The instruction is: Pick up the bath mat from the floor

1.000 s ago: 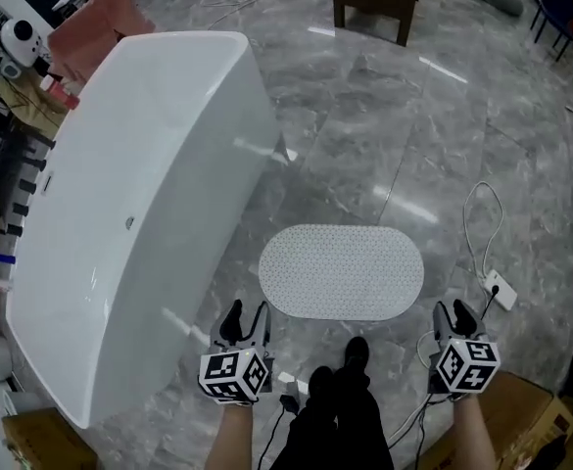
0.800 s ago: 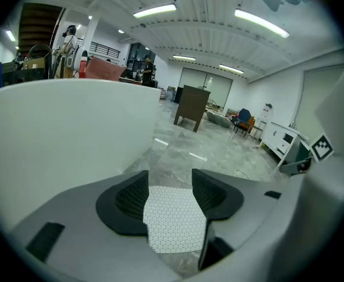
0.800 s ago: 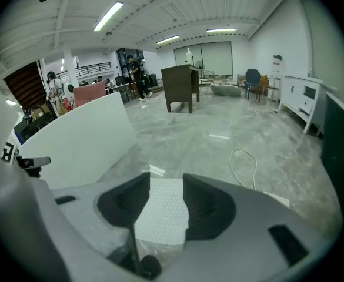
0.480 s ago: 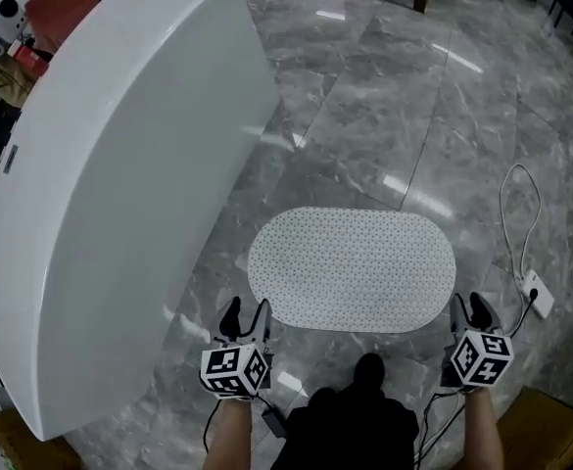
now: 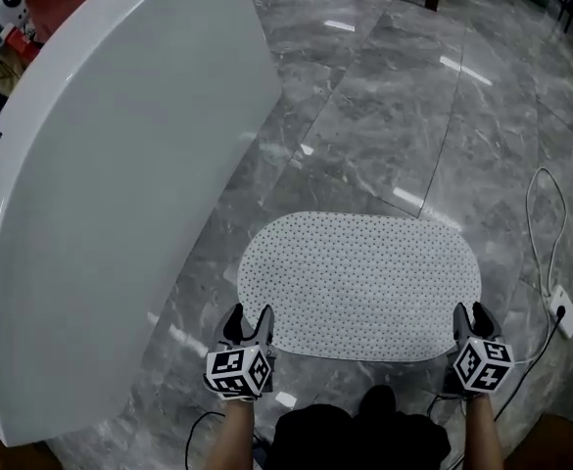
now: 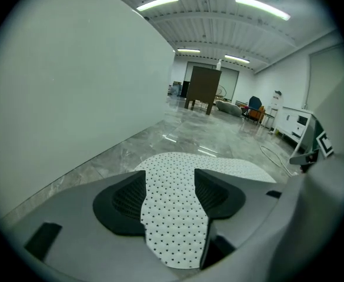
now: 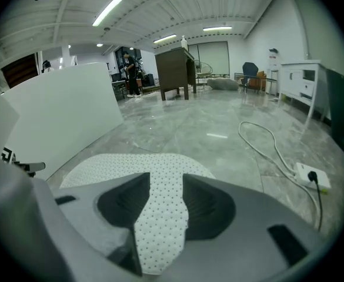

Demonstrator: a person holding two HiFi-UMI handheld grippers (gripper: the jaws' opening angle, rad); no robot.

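A white oval bath mat with small dark dots lies flat on the grey marble floor. My left gripper is at the mat's near left corner. Its jaws are opening, and the mat shows through the gap of the left gripper with no pad pressing on it. At the near right corner my right gripper stands open. In the right gripper view the dotted mat also fills the gap of that gripper, untouched by the pads.
A large white bathtub runs along the left, close to the mat's left end. A white cable and power strip lie on the floor at the right. A dark wooden cabinet stands far back. The person's dark legs are just behind the mat.
Both grippers have moved forward and down to the mat's near edge, which now looks larger and closer. The left jaws stand a little wider.
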